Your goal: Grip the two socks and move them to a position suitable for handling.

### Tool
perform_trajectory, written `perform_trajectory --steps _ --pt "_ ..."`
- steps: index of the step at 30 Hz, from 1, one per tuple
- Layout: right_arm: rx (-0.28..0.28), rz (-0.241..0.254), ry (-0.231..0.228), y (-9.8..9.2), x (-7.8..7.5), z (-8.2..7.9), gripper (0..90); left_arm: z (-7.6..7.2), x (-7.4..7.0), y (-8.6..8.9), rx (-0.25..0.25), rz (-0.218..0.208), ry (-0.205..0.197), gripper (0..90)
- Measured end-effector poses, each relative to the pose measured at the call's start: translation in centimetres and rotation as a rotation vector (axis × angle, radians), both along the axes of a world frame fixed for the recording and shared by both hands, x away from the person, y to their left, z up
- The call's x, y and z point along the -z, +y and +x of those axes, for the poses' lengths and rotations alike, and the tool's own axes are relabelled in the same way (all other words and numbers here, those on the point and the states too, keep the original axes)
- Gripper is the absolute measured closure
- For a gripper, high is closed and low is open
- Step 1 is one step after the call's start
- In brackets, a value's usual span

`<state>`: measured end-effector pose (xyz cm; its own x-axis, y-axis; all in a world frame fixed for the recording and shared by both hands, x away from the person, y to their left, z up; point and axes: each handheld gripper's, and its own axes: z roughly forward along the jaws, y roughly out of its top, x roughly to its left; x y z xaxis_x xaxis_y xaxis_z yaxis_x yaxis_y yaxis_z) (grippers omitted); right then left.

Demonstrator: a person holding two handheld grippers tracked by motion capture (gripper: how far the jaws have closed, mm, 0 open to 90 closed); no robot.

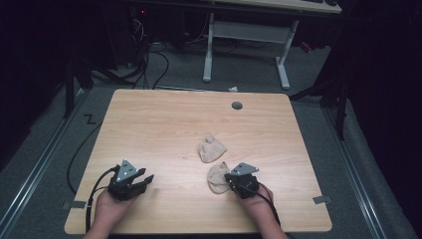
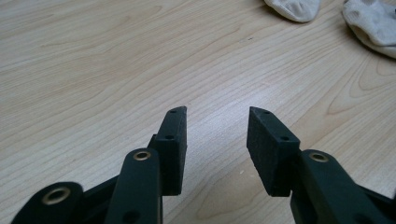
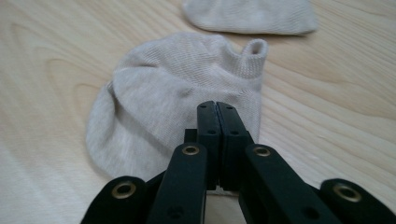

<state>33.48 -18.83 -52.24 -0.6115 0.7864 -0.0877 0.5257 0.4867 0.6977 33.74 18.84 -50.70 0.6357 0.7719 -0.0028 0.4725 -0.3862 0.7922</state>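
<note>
The right gripper (image 3: pixel 218 106) is pinched tight on the edge of the near sock (image 3: pixel 177 93). A second sock (image 1: pixel 211 148) lies just beyond. On the left, the left gripper (image 2: pixel 217 122) is wide open over bare table (image 1: pixel 164 124).

A dim room: grey carpet floor (image 1: pixel 59 129), black cables (image 1: pixel 149 64), a white-legged desk (image 1: pixel 249 32) behind.

**Two socks, right of centre on the table**

On the table (image 1: pixel 149 124), the far sock (image 1: pixel 211 149) lies just right of centre. The near sock (image 1: pixel 217 178) lies just in front of it, close but apart. The right gripper (image 1: pixel 230 178) sits at the near sock's right edge. The left gripper (image 1: pixel 145 178) rests well to the left, over bare wood.
</note>
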Motion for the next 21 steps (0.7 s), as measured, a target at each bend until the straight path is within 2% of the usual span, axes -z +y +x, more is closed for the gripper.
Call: perform_trajectory --steps 3,11,15,17,18,19,21 --pt "-0.052 -0.002 -0.001 1.5 0.1 -0.6 89.3 -0.2 0.0 -0.3 0.014 0.004 0.003 58.3" --pt "-0.127 0.006 0.005 3.8 0.1 -1.9 89.3 -0.9 0.0 -1.9 0.068 0.023 0.002 58.1" --pt "-0.148 0.007 0.002 4.3 0.1 -2.3 88.9 -1.1 0.0 -2.6 0.092 0.039 0.002 58.1" --pt "-0.156 -0.006 -0.011 4.6 -0.1 -2.6 87.2 -1.2 0.1 -2.8 0.1 0.054 0.0 58.0" --pt "-0.154 0.01 -0.028 4.5 -0.5 -2.8 87.2 -1.2 0.2 -2.8 0.101 0.057 0.001 57.9" --pt "-0.136 0.018 -0.059 4.2 -1.1 -2.8 88.7 -1.2 0.2 -2.8 0.1 0.052 0.002 57.9" --pt "-0.12 0.013 -0.071 4.0 -1.3 -2.8 89.7 -1.1 0.2 -2.8 0.098 0.048 0.003 58.0"
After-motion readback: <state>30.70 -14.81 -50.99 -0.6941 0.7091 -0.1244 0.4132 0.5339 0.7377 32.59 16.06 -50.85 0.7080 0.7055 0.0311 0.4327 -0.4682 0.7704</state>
